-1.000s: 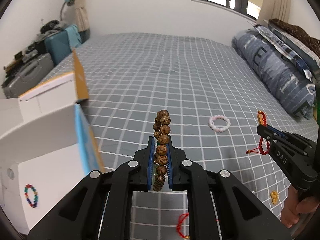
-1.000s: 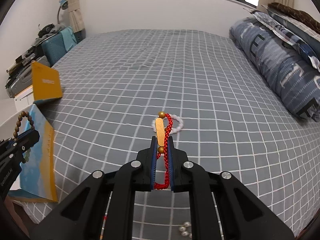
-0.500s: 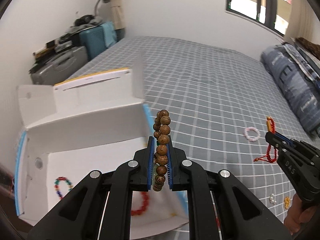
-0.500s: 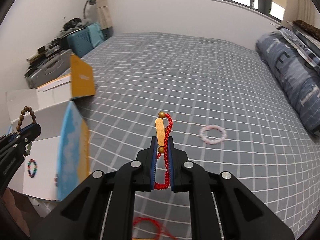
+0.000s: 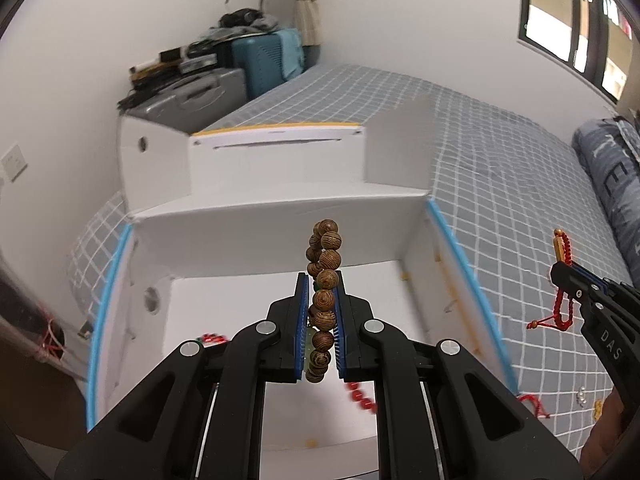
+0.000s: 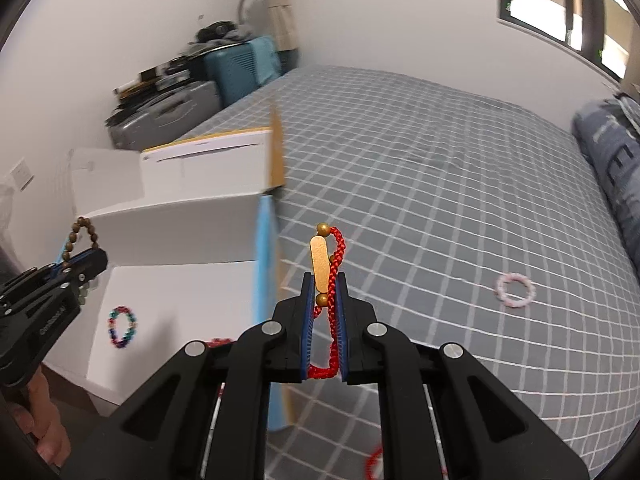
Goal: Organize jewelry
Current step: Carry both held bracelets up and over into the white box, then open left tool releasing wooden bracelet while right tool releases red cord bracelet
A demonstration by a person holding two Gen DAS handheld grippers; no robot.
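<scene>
My left gripper (image 5: 320, 280) is shut on a brown wooden bead bracelet (image 5: 323, 268) and holds it above the open white box (image 5: 256, 240). A red bead bracelet (image 5: 362, 396) lies on the box floor, partly hidden by my fingers. My right gripper (image 6: 324, 280) is shut on a red braided cord bracelet (image 6: 335, 256) with a gold bar, over the bed just right of the box (image 6: 180, 280). A multicolour bead bracelet (image 6: 121, 327) lies inside the box. The left gripper (image 6: 86, 260) shows at the left of the right wrist view.
A pink-white bead bracelet (image 6: 514, 290) lies on the grey checked bed (image 6: 440, 200). Small pearl and gold pieces (image 5: 588, 400) and a red cord (image 5: 532, 402) lie near the box's right side. Suitcases (image 5: 224, 80) stand by the wall; a pillow (image 5: 612, 168) is at right.
Both grippers have swung left toward the box. My left gripper now holds the wooden bracelet over the box's inside; my right gripper has come closer to the box's right wall.
</scene>
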